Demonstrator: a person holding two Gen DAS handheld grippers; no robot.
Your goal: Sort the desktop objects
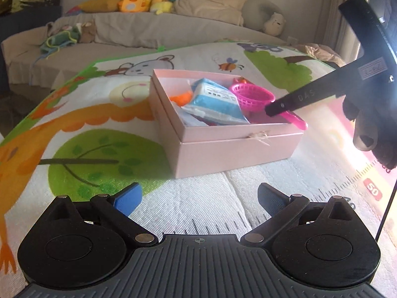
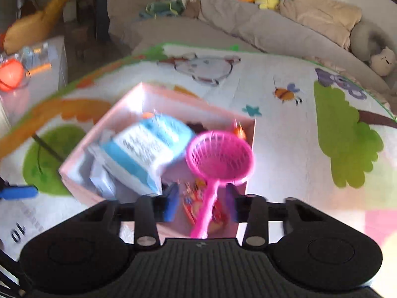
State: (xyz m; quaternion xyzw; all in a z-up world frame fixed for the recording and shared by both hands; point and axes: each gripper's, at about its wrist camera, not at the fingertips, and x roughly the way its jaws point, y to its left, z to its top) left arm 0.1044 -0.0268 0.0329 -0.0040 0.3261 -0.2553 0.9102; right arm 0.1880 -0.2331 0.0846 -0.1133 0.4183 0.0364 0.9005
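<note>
Sorting is at the drop-off step: the right gripper hangs over the pink box, its fingers narrowed but, as far as the blurred frame shows, not pinching the pink sieve, whose handle runs between them without clear contact. Its bowl sits at the box's far corner, beside the blue pack. Left gripper hovers spread and empty over the mat, before the box. Next, I judge, the right hand backs off clear
</note>
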